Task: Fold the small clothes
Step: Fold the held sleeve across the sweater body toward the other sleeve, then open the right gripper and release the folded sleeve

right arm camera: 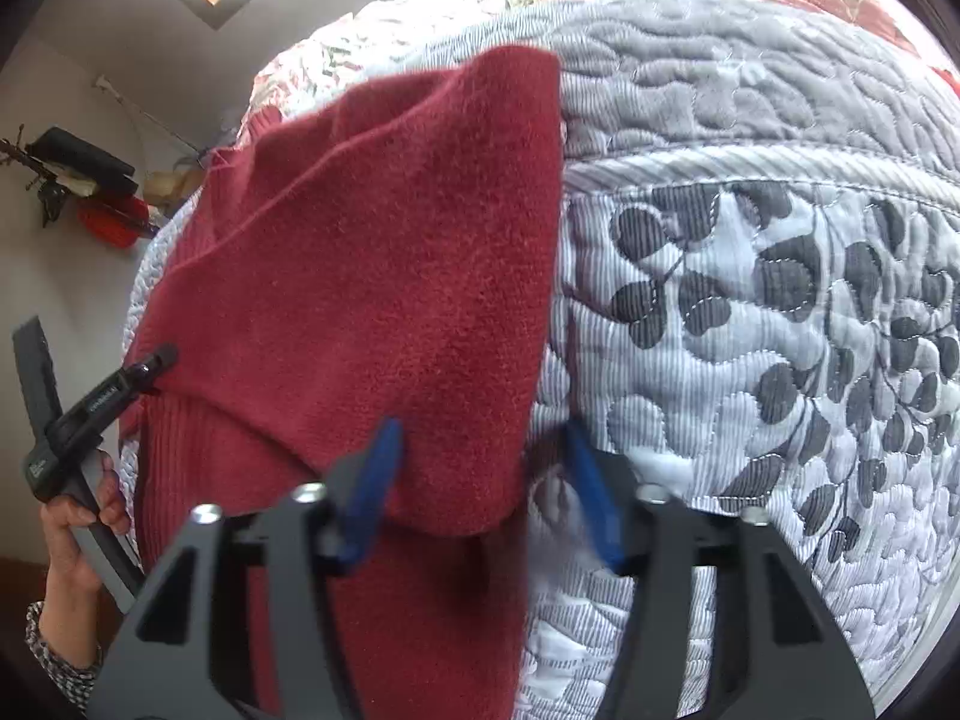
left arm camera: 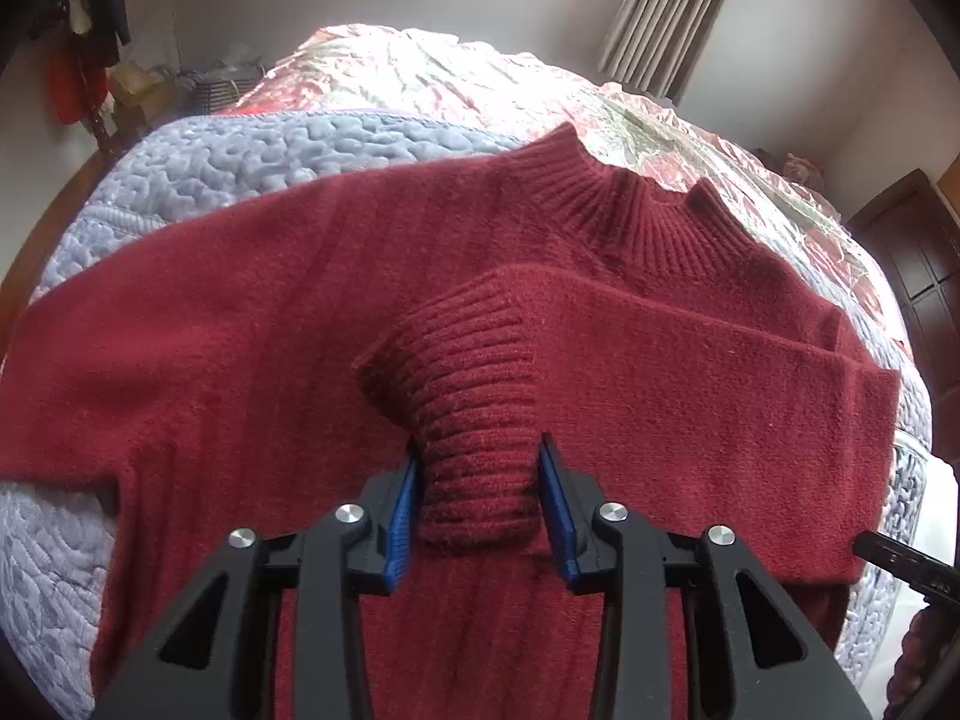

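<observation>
red sweater (left arm camera: 252,324) — spread on quilt (left arm camera: 198,156) | left gripper (left arm camera: 478,498) clamped on ribbed cuff (left arm camera: 462,384), sleeve folded over sweater's chest | right gripper (right arm camera: 480,480) — jaws apart, straddling sweater's folded edge

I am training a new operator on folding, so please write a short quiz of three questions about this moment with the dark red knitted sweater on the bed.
1. True or false: the left gripper is shut on the ribbed cuff of the dark red knitted sweater.
2. Multiple choice: the sweater lies on A) a wooden floor, B) a grey-and-white quilted bedspread, C) a metal tray.
3. Fill in: the right gripper has its blue fingers ____, with the folded sweater edge between them.

Key: 1 true, the cuff is pinched between both blue pads. 2 B. 3 open, the fingers stand apart and only one meets the fabric.
</observation>
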The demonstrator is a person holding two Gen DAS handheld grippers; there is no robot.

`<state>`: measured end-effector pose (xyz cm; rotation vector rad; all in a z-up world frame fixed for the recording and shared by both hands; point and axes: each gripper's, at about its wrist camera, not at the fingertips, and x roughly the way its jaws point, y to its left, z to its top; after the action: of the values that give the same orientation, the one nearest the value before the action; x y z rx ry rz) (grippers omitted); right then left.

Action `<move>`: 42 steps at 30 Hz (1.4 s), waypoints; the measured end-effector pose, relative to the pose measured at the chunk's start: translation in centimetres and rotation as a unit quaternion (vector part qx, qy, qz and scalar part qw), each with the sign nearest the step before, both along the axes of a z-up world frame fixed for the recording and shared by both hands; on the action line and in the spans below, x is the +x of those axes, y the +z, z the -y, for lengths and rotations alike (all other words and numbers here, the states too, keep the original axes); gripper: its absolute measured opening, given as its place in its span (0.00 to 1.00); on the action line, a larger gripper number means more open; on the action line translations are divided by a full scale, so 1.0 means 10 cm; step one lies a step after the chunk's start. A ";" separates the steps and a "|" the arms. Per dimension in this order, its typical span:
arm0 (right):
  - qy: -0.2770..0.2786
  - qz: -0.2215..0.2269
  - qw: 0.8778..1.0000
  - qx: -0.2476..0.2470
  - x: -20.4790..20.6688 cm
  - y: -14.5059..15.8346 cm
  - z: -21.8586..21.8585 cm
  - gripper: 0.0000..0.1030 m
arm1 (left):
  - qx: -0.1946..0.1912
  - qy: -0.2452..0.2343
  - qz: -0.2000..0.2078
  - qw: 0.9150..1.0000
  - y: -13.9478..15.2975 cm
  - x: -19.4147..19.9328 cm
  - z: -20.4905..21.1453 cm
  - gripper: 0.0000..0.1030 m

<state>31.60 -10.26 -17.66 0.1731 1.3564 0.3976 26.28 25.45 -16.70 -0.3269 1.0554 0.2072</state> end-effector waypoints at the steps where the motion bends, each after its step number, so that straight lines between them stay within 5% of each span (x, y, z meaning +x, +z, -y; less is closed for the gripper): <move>1: 0.003 -0.009 1.000 -0.001 0.01 -0.05 0.01 0.18 | 0.008 -0.001 -0.001 1.000 0.01 -0.01 -0.04 0.44; 5: 0.005 0.001 1.000 -0.012 -0.02 0.00 0.11 0.15 | 0.071 0.005 -0.006 0.997 0.08 -0.08 -0.27 0.48; 8: 0.010 0.004 0.999 -0.033 -0.06 0.05 0.13 0.29 | 0.087 0.021 -0.006 0.996 0.15 -0.14 -0.45 0.51; 12: 0.013 0.066 0.994 -0.091 -0.19 0.36 0.03 0.33 | 0.073 0.023 0.012 0.997 0.25 -0.20 -0.49 0.51; 16: 0.021 0.095 0.994 -0.050 -0.26 0.59 -0.15 0.33 | 0.057 -0.010 0.021 0.998 0.25 -0.07 -0.27 0.53; 24: 0.019 0.020 0.997 -0.077 -0.18 0.03 -0.36 0.32 | 0.040 -0.032 -0.055 0.997 -0.32 0.14 -0.10 0.58; 29: 0.010 0.031 0.996 -0.087 -0.20 0.14 -0.57 0.39 | 0.009 -0.038 -0.046 0.998 -0.16 0.05 -0.27 0.60; 33: 0.015 0.062 0.996 -0.068 -0.31 0.45 -0.80 0.50 | -0.008 -0.023 -0.029 0.999 0.08 -0.22 -0.64 0.74; 42: 0.065 0.067 0.994 -0.054 -0.49 0.61 -1.58 0.51 | -0.026 0.130 -0.057 0.989 0.17 -1.14 -2.24 0.75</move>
<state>26.66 5.51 -11.57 -0.0311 1.2567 0.4358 14.90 47.81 -14.96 -0.5051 1.1308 0.4377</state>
